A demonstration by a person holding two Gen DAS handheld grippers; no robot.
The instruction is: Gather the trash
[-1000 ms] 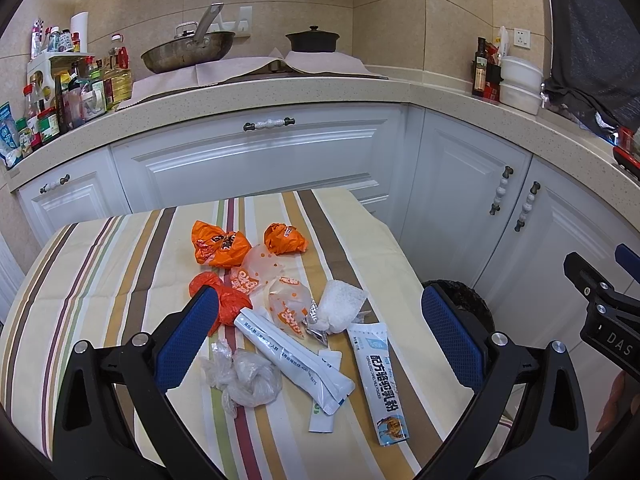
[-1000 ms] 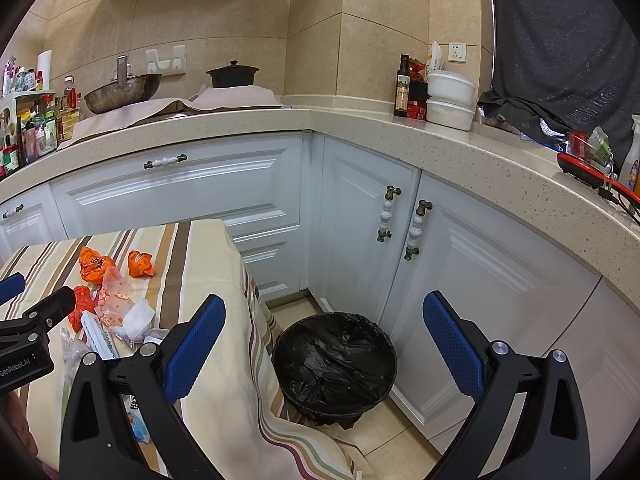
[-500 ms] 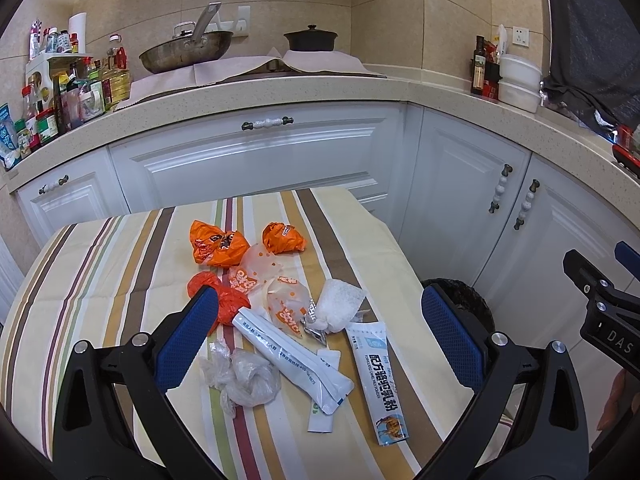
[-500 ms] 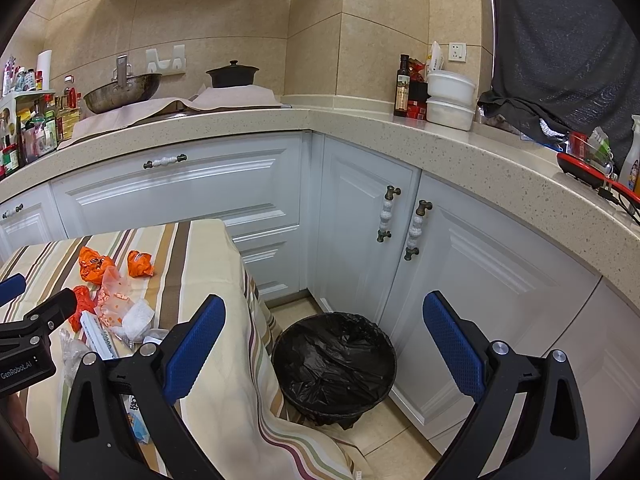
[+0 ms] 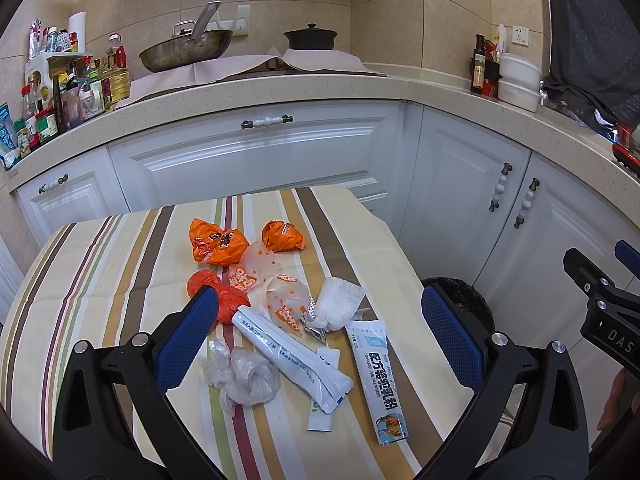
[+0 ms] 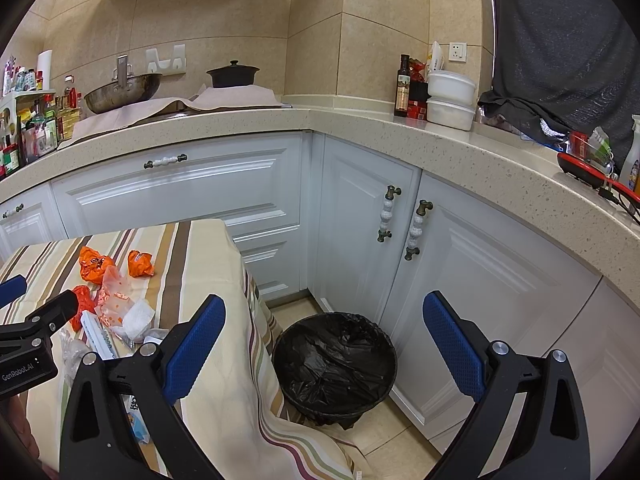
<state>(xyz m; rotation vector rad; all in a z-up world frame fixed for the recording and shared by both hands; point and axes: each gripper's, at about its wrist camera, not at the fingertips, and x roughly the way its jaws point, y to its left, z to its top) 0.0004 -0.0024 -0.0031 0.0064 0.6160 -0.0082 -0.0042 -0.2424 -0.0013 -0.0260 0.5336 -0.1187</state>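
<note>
Trash lies on a striped tablecloth (image 5: 100,280): two orange wrappers (image 5: 218,242) (image 5: 282,236), a red-orange bag (image 5: 224,296), clear printed bags (image 5: 286,300), a white crumpled packet (image 5: 340,304), a long white sachet (image 5: 292,356), a blue-white sachet (image 5: 380,376) and a clear plastic wad (image 5: 244,376). My left gripper (image 5: 320,332) is open and empty above the pile. My right gripper (image 6: 324,344) is open and empty, above a black-lined trash bin (image 6: 336,364) on the floor right of the table.
White cabinets (image 5: 260,160) and a speckled L-shaped counter (image 6: 440,140) surround the table. A wok (image 5: 184,50), a black pot (image 5: 310,38), bottles (image 5: 60,92) and white containers (image 6: 450,100) stand on it. The table's right edge (image 6: 240,280) hangs beside the bin.
</note>
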